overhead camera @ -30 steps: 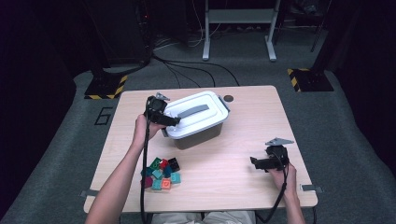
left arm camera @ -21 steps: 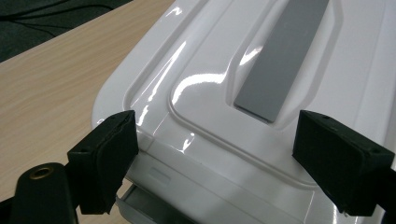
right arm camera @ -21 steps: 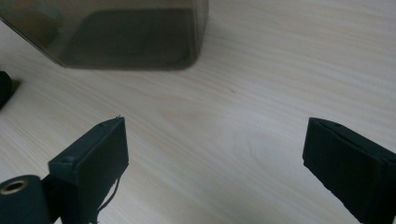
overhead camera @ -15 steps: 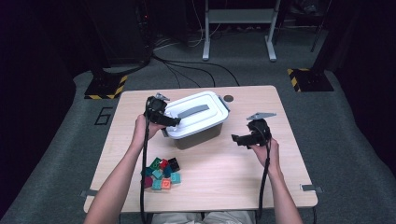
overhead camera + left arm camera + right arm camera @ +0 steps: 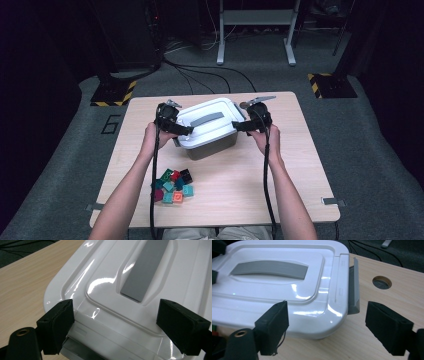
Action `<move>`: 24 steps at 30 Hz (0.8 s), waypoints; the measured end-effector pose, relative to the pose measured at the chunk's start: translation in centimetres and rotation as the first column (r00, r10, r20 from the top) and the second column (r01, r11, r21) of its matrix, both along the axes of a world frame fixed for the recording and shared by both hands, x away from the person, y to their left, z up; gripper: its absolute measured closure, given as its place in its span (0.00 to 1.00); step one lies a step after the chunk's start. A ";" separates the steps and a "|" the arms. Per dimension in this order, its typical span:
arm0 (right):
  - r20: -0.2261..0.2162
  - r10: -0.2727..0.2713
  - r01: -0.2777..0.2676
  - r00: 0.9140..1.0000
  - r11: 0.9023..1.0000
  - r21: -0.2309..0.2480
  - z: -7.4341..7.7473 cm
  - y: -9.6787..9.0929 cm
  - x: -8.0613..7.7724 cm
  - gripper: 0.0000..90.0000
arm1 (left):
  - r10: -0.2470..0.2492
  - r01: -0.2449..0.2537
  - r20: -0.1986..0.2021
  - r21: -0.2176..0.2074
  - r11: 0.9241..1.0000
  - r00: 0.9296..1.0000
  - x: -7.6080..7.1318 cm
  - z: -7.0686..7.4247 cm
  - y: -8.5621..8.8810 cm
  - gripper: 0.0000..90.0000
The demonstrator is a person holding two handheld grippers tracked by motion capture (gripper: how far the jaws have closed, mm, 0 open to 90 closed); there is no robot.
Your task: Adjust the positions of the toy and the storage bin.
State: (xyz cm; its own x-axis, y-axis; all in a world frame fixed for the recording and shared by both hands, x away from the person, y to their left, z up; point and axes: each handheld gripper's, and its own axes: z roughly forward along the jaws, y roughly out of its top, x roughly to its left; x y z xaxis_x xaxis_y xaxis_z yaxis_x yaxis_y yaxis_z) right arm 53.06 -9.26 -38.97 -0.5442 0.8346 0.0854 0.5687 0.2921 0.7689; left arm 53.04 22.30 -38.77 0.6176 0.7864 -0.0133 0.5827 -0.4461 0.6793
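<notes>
Since a second ago, right tool [image 5: 239,126] has swung to one white box [image 5: 207,127], jaws narrowing, unclenched; left tool [image 5: 181,131] spread at its opposite end.

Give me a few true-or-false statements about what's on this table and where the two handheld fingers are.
1. The white lid is on the box. True.
2. The coloured blocks are inside the box. False: they lie on the table, in front of it.
3. The left gripper and right gripper are at opposite ends of the box. True.
4. The right gripper's fingers are clamped shut. False: they stand apart around the lid's corner.
</notes>
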 end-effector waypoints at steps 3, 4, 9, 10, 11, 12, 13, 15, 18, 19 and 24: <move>-0.017 -0.020 0.020 1.000 1.000 -0.012 -0.3 0.3 1.2 0.28 | -0.002 0.002 0.001 0.004 1.000 1.000 0.0 0.0 0.0 0.16; -0.025 -0.024 0.023 0.999 1.000 -0.017 -0.4 0.3 1.5 0.32 | -0.003 0.003 0.000 0.003 1.000 1.000 0.0 0.0 0.0 0.16; -0.092 0.006 -0.003 0.996 0.999 0.036 -1.0 0.1 1.7 0.43 | -0.026 0.025 0.009 0.017 1.000 1.000 0.0 0.1 -0.2 0.16; -0.097 0.013 -0.009 0.995 0.999 0.042 -1.0 0.1 1.5 0.44 | -0.026 0.026 0.010 0.015 1.000 1.000 0.1 0.1 -0.3 0.16; -0.089 0.014 -0.010 0.996 0.999 0.040 -1.0 0.0 1.4 0.44 | -0.027 0.027 0.009 0.016 1.000 1.000 0.1 0.1 -0.3 0.16; -0.088 0.017 -0.014 0.996 0.999 0.036 -1.0 0.0 1.2 0.44 | -0.029 0.029 0.012 0.015 0.999 1.000 0.1 0.0 -0.4 0.16; -0.085 0.016 -0.013 0.996 0.999 0.038 -1.0 0.0 1.0 0.45 | -0.028 0.028 0.012 0.013 1.000 1.000 0.2 0.0 -0.4 0.16; -0.084 0.014 -0.011 0.996 0.999 0.035 -1.0 -0.2 0.7 0.47 | -0.038 0.038 0.016 0.011 0.999 0.999 0.3 0.0 -0.4 0.16; -0.079 0.012 -0.010 0.997 0.999 0.031 -0.9 -0.3 0.2 0.47 | -0.049 0.048 0.018 0.015 0.999 0.999 0.5 0.0 -0.7 0.16; -0.072 0.016 -0.014 0.997 1.000 0.023 -0.9 -0.3 0.0 0.47 | -0.048 0.048 0.022 0.011 0.999 0.999 0.5 0.0 -0.9 0.16; -0.052 0.016 -0.015 0.998 1.000 0.005 -0.9 -0.5 -1.0 0.51 | -0.051 0.051 0.032 0.009 0.999 0.998 0.9 -0.1 -1.7 0.16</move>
